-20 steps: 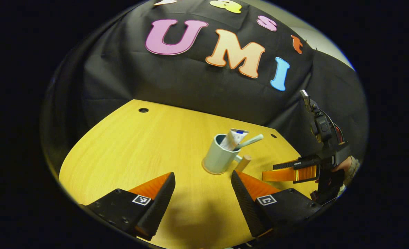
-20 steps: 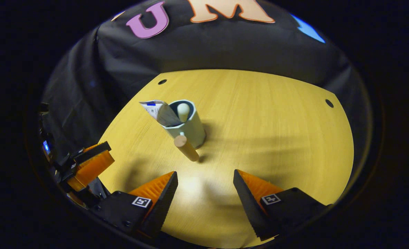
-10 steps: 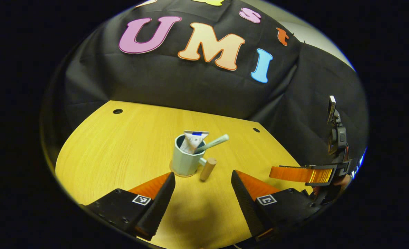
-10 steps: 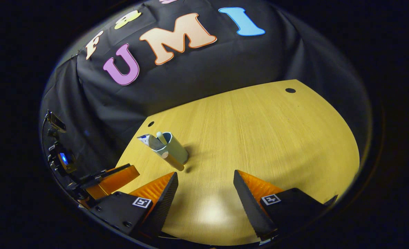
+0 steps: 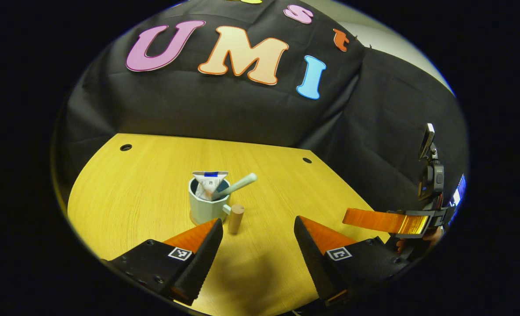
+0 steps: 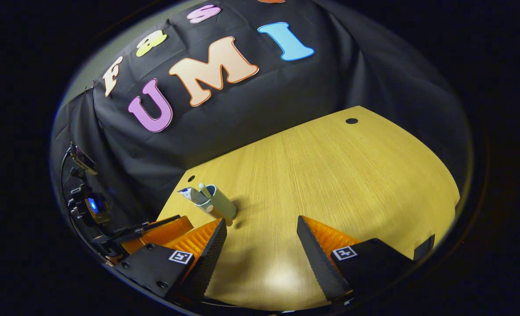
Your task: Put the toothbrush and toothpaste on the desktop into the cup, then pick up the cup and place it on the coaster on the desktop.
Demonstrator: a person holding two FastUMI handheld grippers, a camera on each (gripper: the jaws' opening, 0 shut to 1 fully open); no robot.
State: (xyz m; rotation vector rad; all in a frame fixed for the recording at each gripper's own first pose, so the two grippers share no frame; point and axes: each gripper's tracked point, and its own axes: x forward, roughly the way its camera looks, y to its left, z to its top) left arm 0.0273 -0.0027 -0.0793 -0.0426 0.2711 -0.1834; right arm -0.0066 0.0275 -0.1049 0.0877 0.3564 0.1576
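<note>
On the surface (image 5: 154,175) the cup (image 5: 206,207) (brush (image 5: 238,184) and paste (image 5: 209,182) propped inside) sits on its coaster (image 5: 195,220); task looks done, so both grippers, left (image 5: 258,243) and right (image 6: 260,241), hang apart, jaws spread, empty.

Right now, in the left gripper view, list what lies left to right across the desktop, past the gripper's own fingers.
Cup holding the toothpaste → toothbrush tip → right gripper.

Pale blue-green cup (image 5: 205,207), wooden tan handle (image 5: 235,218) beside it. In the cup, a white toothpaste tube (image 5: 209,182) with a blue band and a mint toothbrush (image 5: 237,184). Under the cup, the yellow wood-grain desktop (image 5: 154,175); behind it, black cloth (image 5: 225,109).
</note>
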